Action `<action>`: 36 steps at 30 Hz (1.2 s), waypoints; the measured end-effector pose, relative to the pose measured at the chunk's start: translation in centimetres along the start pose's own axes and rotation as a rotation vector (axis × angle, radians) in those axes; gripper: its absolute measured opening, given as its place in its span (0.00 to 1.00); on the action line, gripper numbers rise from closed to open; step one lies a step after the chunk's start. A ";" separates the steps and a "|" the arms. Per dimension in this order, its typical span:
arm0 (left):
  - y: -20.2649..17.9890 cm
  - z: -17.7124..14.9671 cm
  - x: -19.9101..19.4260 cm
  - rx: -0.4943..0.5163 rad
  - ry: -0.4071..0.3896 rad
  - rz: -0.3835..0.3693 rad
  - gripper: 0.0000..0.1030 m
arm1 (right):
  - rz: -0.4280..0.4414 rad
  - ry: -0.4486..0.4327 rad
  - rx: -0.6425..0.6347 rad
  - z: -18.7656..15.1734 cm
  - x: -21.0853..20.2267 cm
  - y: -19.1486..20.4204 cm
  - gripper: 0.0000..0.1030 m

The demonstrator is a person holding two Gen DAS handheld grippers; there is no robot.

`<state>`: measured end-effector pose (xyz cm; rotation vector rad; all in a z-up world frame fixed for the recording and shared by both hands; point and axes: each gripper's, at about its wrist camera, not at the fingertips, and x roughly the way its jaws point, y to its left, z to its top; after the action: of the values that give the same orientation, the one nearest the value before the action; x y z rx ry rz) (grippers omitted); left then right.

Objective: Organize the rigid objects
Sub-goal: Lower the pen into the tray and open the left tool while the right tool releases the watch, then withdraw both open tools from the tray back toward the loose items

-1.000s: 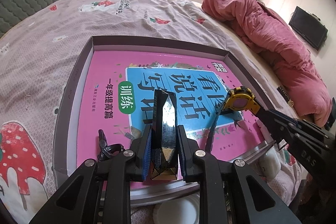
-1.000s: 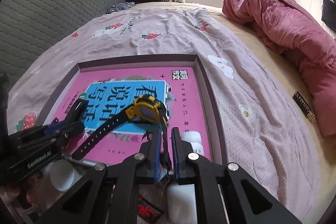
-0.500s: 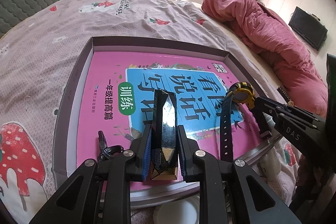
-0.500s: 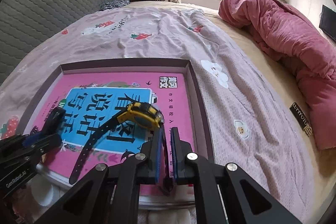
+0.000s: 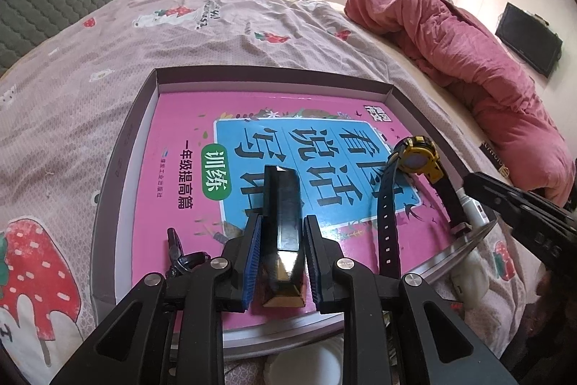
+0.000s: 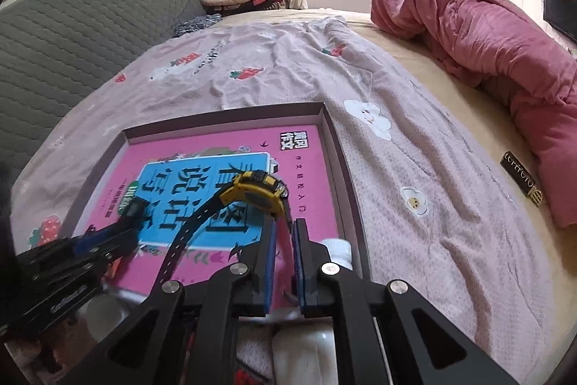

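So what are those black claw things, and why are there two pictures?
A person holds a grabbing tool in each hand, and a little camera rides on each one. One picture looks along the left tool, the other along the right tool. On the bed lies a shallow box with a pink book in it. A black and gold bar sits between the left tool's fingers. The yellow watch lies on the book, just ahead of the open right tool.

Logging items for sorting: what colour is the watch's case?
Yellow with black trim, on a black strap; the watch shows best in the right wrist view.
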<state>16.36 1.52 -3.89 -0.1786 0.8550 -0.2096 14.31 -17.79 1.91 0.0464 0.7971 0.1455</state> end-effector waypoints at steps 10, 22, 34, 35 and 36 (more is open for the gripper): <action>0.2 0.0 -0.2 -0.009 0.007 0.019 0.39 | -0.009 0.009 -0.009 -1.3 -1.7 -0.1 0.18; 0.5 0.1 -2.3 -0.005 -0.031 0.027 0.44 | -0.014 0.008 -0.021 -1.8 -2.7 -0.3 0.19; -0.2 -0.8 -4.4 0.044 -0.053 0.065 0.49 | 0.012 0.003 -0.029 -2.3 -3.8 -0.2 0.35; -0.2 -0.9 -4.5 0.046 -0.055 0.067 0.55 | 0.009 0.000 -0.032 -2.3 -3.9 -0.1 0.35; -0.2 -1.0 -4.9 0.047 -0.060 0.074 0.57 | 0.007 -0.002 -0.032 -2.3 -4.0 -0.1 0.35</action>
<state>12.45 2.50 -0.99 -0.1087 0.7945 -0.1536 9.92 -18.55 3.12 0.0189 0.7928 0.1654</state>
